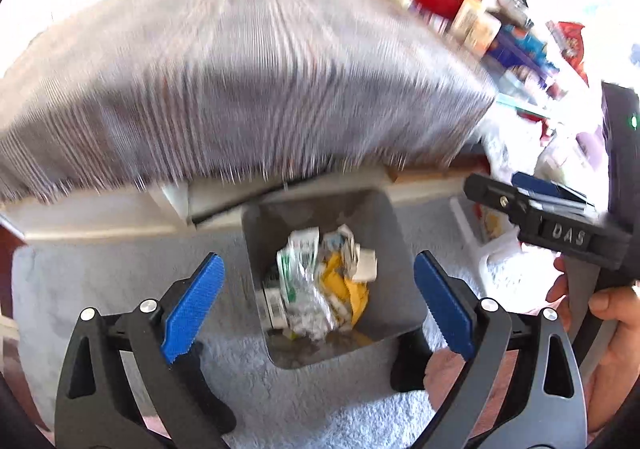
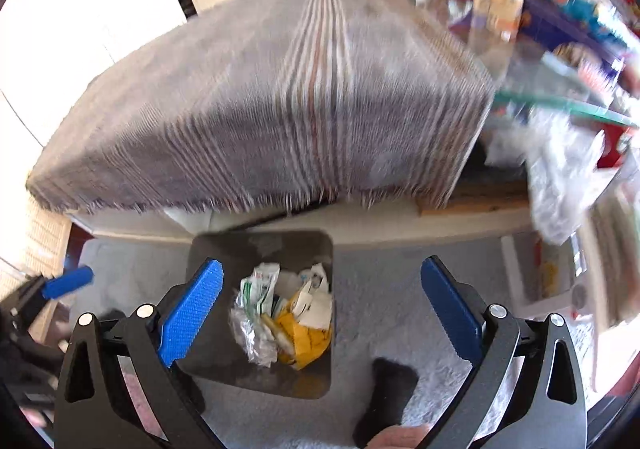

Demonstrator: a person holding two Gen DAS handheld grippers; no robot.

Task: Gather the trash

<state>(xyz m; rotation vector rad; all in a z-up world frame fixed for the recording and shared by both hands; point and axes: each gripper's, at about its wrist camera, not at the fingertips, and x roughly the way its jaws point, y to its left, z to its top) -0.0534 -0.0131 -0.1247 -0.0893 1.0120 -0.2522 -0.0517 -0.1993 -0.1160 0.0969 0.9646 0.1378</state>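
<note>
- Right now, through the left wrist view, I am looking down past my left gripper point(image 1: 318, 309), whose blue ribbed pads point(image 1: 194, 309) are standing wide apart with nothing between them.
- I am hovering above the grey square-mouthed plastic waste bin point(image 1: 400, 249), where the crumpled white, green and yellow wrappers and paper scraps point(image 1: 324, 281) are lying; that is where the trash is sitting.
- I am judging that a careless drop from this height could be clipping the bin rim and tipping it onto the pale grey shaggy carpet point(image 1: 120, 269), spilling what is already inside.
- The right gripper point(image 1: 532, 201) is hanging just beside the bin on its right, so I am risking a knock between the two tools if I swing across.
- Motion blur is smearing the grey striped woven cloth covering the low table point(image 1: 240, 69), so I am not trusting fine detail there.
- Turning to the right wrist view, my right gripper point(image 2: 320, 309) is also standing wide and carrying nothing, with the same bin below and slightly left of centre.
- A cluttered heap of red, blue and cream packages on the far right side point(image 2: 520, 9) and a clear crinkled plastic bag point(image 2: 560, 177) are crowding the table's right end; I am expecting snagging or toppling if I reach in there fast.
- A dark object point(image 2: 388, 389) is lying on the carpet near the bin; I cannot tell what it is.
</note>
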